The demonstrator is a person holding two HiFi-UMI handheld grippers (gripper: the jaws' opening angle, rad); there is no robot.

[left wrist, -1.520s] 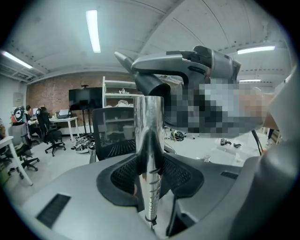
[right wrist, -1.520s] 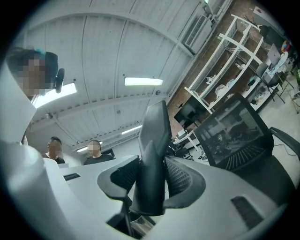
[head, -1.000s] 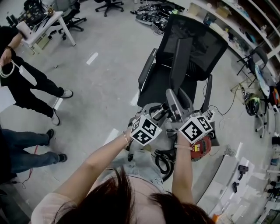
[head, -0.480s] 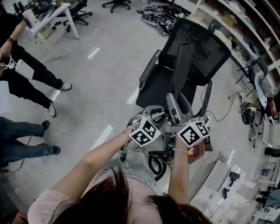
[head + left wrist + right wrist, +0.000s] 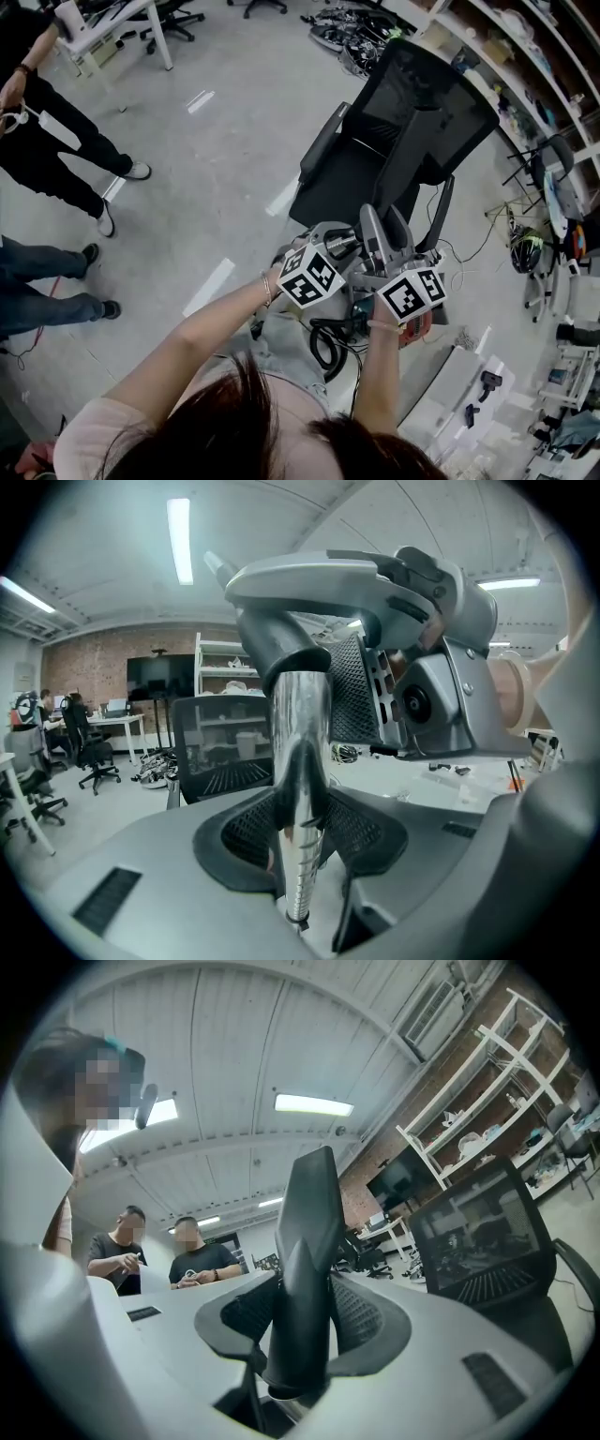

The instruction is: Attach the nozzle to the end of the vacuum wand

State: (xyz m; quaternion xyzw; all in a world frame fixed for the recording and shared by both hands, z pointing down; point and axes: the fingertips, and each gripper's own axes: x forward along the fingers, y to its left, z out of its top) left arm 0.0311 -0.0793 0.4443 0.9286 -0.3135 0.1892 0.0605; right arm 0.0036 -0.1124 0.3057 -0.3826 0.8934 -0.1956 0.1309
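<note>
Clamped with left gripper on chrome wand, with right gripper on dark nozzle beside the wand. Likely stiff, light; slick chrome best held near its end.

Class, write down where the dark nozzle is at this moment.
The nozzle stands clamped in the right gripper; in the head view it rises before the black chair, right of the chrome wand held by the left gripper.

pale pink sleeve, dark hair (thin bracelet)
</note>
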